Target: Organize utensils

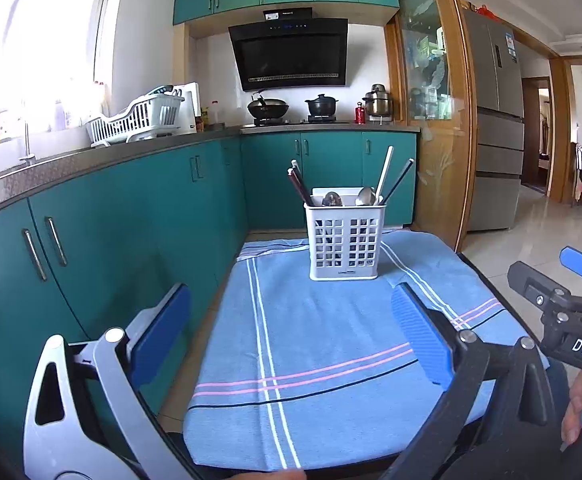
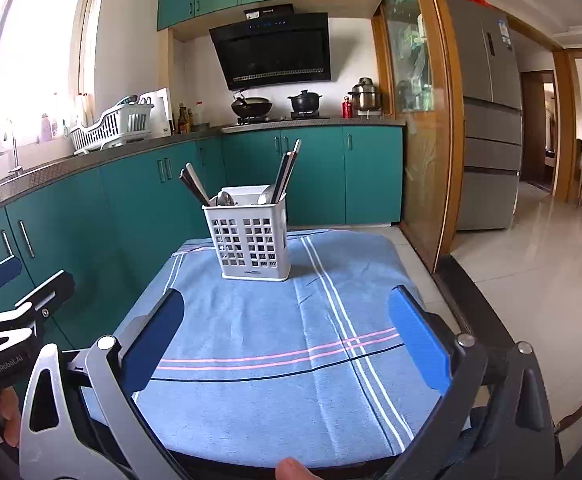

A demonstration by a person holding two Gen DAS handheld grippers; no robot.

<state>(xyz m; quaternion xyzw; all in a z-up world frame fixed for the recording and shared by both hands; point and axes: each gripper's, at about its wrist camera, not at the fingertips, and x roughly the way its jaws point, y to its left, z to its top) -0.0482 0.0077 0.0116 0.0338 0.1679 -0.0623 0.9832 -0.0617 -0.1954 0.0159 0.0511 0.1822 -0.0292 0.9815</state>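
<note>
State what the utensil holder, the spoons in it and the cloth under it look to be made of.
Utensil holder: white moulded plastic, matte, grid-cut walls. Spoons: likely polished steel, mirror-bright bowls. Cloth: woven blue fabric, soft and rumpled, with stripes.

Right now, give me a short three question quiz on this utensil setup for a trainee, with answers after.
1. True or false: the white utensil caddy stands upright on the blue striped towel.
2. What lies between the left gripper's fingers? A) a spoon B) chopsticks C) nothing
3. Fill in: the spoons and chopsticks sit inside the ____.

Key: 1 true. 2 C; the right gripper is open and empty as well. 3 caddy.
</note>
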